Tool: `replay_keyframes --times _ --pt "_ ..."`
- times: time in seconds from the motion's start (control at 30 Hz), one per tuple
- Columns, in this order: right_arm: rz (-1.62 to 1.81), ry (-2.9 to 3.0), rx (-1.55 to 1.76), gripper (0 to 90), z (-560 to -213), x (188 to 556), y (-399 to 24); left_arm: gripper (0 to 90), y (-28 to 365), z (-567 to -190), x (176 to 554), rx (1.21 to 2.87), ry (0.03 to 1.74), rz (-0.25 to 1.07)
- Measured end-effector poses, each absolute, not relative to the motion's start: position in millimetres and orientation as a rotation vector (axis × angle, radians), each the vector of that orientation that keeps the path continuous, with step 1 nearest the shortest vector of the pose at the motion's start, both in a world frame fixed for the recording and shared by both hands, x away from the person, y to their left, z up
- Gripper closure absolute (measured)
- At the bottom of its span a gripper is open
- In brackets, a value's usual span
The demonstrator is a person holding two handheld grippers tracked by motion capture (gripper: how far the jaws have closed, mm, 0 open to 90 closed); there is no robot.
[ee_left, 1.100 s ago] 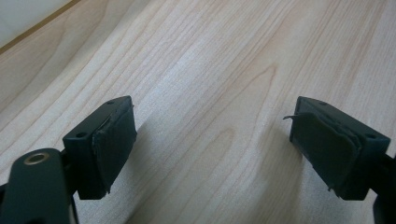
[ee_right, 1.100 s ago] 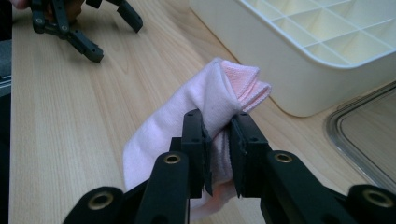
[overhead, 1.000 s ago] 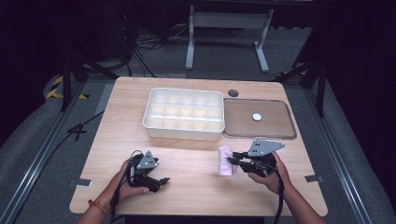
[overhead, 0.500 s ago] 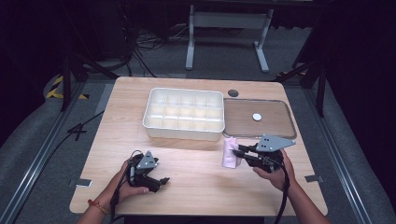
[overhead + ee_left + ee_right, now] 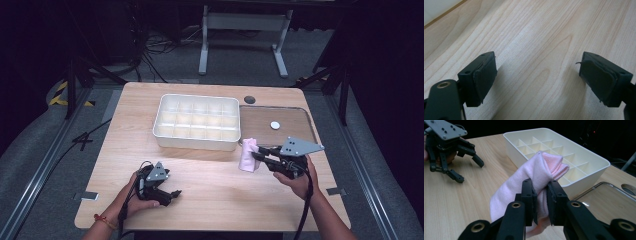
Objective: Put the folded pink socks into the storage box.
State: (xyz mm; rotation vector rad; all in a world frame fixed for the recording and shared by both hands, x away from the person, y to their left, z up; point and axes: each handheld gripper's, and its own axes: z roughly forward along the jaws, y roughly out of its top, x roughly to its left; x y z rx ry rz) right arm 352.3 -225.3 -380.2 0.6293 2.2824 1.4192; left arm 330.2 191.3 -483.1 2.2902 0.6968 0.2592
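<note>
**A:** Where's the cloth at right now?

**B:** The pink cloth (image 5: 248,156) sits right of centre in the high view, pinched in the right tongs (image 5: 257,156), bunched and hanging down, and its bottom looks to meet the worktop (image 5: 210,190). In the right gripper view the two jaws are nearly together with the folded fabric (image 5: 534,180) squeezed between them.

**A:** How tight is it around there?

**B:** Pretty snug. The cloth's top is just beside the lower right corner of the white divided tray (image 5: 197,122), and the clear flat lid (image 5: 278,125) with a small white knob (image 5: 275,124) lies just past it toward the upper right. Tray and lid sit edge to edge.

**A:** And the other side?

**B:** The left tongs (image 5: 172,195) are low in the lower left of the high view, spread wide with just bare wood between the jaws in the left gripper view, close above the grain (image 5: 536,50). Open wood runs between the two hands across the bottom middle, and there's a free strip left of the tray. A dark round hole (image 5: 249,99) sits near the far edge.
</note>
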Motion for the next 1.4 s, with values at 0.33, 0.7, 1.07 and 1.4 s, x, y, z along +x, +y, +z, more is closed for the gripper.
replay_keyframes --times 0.33,0.7,1.07,1.4 --pt "1.400 2.280 0.604 77.3 -373 358 -220 14.8 191 -483 329 2.287 0.705 0.265" --pt "1.387 2.261 0.585 77.1 -356 375 -216 14.8 191 -483 329 2.287 0.705 0.264" --pt "1.373 2.239 0.568 77.0 -344 388 -213 14.8 191 -483 329 2.287 0.705 0.264" --pt "1.368 2.226 0.574 77.0 -339 399 -209 14.8 191 -483 329 2.287 0.706 0.264"
